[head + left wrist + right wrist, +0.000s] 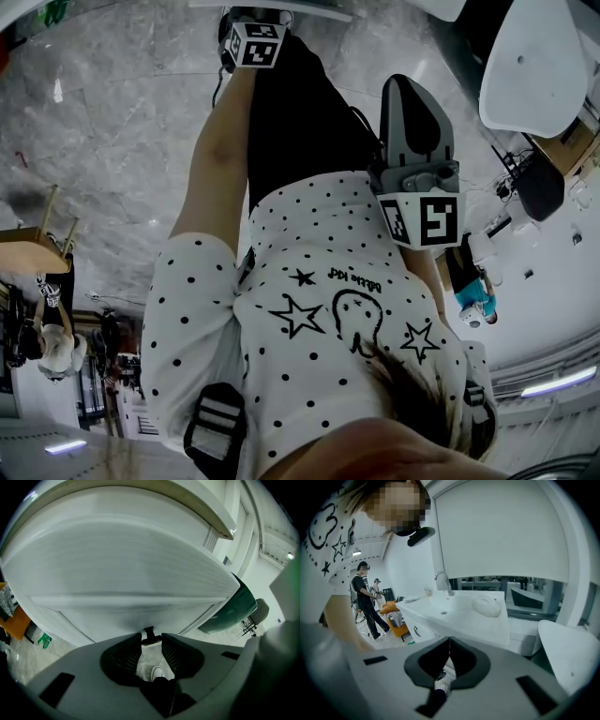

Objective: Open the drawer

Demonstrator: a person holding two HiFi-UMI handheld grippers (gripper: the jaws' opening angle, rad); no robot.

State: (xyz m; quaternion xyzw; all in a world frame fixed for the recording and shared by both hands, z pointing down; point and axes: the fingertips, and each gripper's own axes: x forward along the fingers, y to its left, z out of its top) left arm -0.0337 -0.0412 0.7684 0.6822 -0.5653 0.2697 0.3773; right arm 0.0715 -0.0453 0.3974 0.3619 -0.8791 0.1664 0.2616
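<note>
1. Drawer front point(126, 573): a wide white panel that fills the left gripper view from 9 to 3 o'clock. Its one small black handle point(148, 631) sits at 6 o'clock of the panel.
2. The left hand-held gripper point(152, 637) has its jaws set narrow. The handle stands between their tips and, as far as I can see, touches both.
3. The right hand-held gripper point(450, 638) has its jaws closed together at the tips, with nothing between them.
4. In the right gripper view one white surface point(478, 625) lies at the centre. It has one tap point(442, 581) at 11 o'clock and one white rounded thing point(486, 605) at 2 o'clock.
5. The cabinet front below it carries one black cabinet handle point(416, 631). I cannot tell if this is the same drawer.
6. The room has a grey marbled floor point(112, 141). One white roller blind point(501, 531) hangs at 12 o'clock in the right gripper view, and one white chair point(539, 61) shows at 2 o'clock in the head view.
7. One dark green rounded thing point(234, 609) is at 3 o'clock in the left gripper view.
8. Two people stand at 9 o'clock in the right gripper view, well apart from the surface: a near person point(363, 599) and a far person point(376, 587).
9. The head view shows two marker cubes, one cube at 12 o'clock point(255, 44) and the other cube at 3 o'clock point(422, 220).
</note>
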